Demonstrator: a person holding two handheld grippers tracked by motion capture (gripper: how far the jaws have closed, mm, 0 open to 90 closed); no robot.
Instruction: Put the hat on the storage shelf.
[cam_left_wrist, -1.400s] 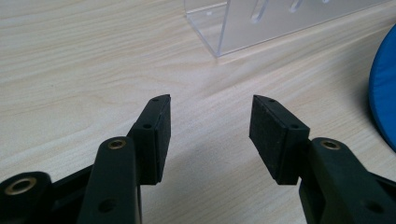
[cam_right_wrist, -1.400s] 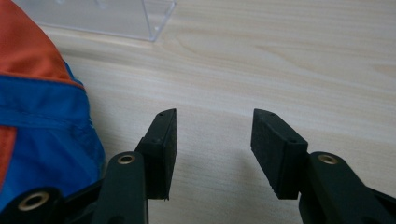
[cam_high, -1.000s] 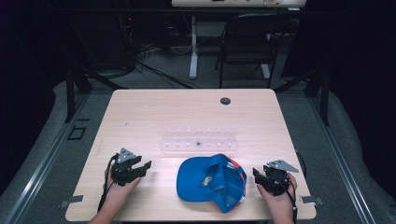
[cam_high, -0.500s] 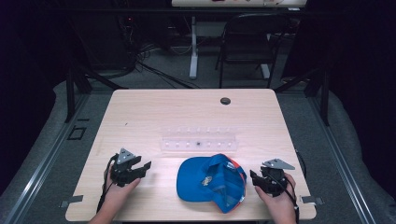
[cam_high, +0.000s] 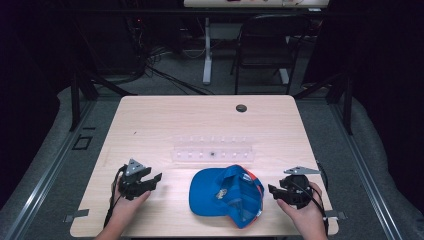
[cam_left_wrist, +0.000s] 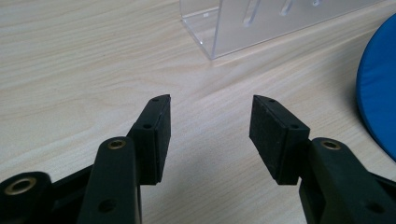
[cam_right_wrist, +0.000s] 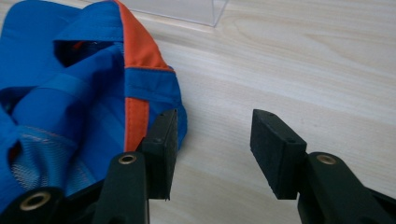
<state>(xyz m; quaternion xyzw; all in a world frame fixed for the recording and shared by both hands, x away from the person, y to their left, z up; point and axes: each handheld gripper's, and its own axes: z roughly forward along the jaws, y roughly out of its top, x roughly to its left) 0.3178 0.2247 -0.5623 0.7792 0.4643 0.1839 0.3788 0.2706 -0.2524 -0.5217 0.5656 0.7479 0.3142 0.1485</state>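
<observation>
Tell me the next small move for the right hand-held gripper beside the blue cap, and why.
Probably ease the right hand-held gripper sideways toward the blue cap until the cap's orange-trimmed edge sits between the jaws. They stand open with bare table between them, one jaw just in front of the fabric, nothing gripped. The left hand-held gripper rests open, apart from the cap.

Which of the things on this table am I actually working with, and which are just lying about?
In the job:
- cap, blue and orange, upside down between the two grippers
- right gripper, open, one jaw at the cap's edge
- left gripper, open over bare table

Lying about:
- clear rack behind the cap
- dark round spot near the far edge
</observation>
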